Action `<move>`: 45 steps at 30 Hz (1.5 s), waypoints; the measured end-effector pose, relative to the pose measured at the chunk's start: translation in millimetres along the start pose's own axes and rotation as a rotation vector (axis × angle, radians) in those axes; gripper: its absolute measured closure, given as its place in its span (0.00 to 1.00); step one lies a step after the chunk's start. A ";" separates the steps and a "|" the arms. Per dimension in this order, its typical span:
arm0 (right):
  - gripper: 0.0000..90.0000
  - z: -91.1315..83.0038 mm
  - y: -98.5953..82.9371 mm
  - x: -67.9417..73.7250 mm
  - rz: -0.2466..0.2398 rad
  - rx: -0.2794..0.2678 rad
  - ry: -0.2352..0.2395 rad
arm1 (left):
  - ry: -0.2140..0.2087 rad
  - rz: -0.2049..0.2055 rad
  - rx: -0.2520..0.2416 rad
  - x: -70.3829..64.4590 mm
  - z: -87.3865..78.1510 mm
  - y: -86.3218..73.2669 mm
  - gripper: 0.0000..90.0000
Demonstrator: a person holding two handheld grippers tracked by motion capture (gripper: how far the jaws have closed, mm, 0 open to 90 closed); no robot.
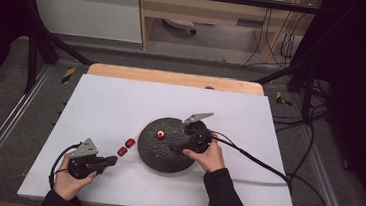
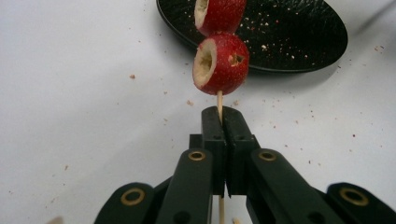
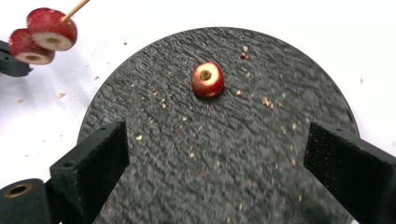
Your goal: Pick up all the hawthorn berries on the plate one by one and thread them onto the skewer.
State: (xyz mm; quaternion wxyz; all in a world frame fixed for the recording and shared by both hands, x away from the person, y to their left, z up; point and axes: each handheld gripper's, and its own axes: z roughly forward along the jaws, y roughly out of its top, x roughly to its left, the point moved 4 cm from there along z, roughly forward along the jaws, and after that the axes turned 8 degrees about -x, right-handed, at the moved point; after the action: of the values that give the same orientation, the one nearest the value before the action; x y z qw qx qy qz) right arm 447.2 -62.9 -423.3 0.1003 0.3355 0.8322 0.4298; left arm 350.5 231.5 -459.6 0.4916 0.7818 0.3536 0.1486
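Observation:
My left gripper (image 1: pixel 113 160) (image 2: pixel 222 112) is shut on a thin wooden skewer (image 2: pixel 219 100) that carries two cored red fruits (image 1: pixel 126 146) (image 2: pixel 221 63) (image 3: pixel 44 35), held just left of the plate. A third cored red fruit (image 1: pixel 159 134) (image 3: pixel 207 79) lies on the black textured plate (image 1: pixel 156 153) (image 3: pixel 224 154). My right gripper (image 1: pixel 173 146) (image 3: pixel 212 161) hovers over the plate with its jaws wide open, nothing between them, the loose fruit a short way ahead.
The plate rests on a white board (image 1: pixel 110 106) covering a wooden table (image 1: pixel 173 78). Crumbs are scattered over the plate and board. Black cables (image 1: pixel 265 168) trail to the right. Metal frame legs (image 1: pixel 35 50) stand beyond the far corners.

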 end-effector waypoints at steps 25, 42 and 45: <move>0.36 67.1 34.1 0.5 -0.113 0.198 0.017 | 0.002 -0.002 0.013 4.9 -2.1 -0.7 0.98; 0.61 87.4 31.0 -0.5 -0.126 0.260 0.047 | 0.000 -0.007 0.017 5.7 -1.6 -1.3 0.98; 0.68 87.2 31.0 -0.8 -0.126 0.261 0.044 | -0.002 -0.007 0.016 5.5 -1.4 -1.2 0.98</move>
State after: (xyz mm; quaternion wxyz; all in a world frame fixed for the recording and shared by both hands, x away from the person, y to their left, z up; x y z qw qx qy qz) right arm 502.2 5.6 -452.4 0.0644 0.2830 0.9025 0.3182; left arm 353.1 236.7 -460.6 0.4860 0.7847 0.3571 0.1434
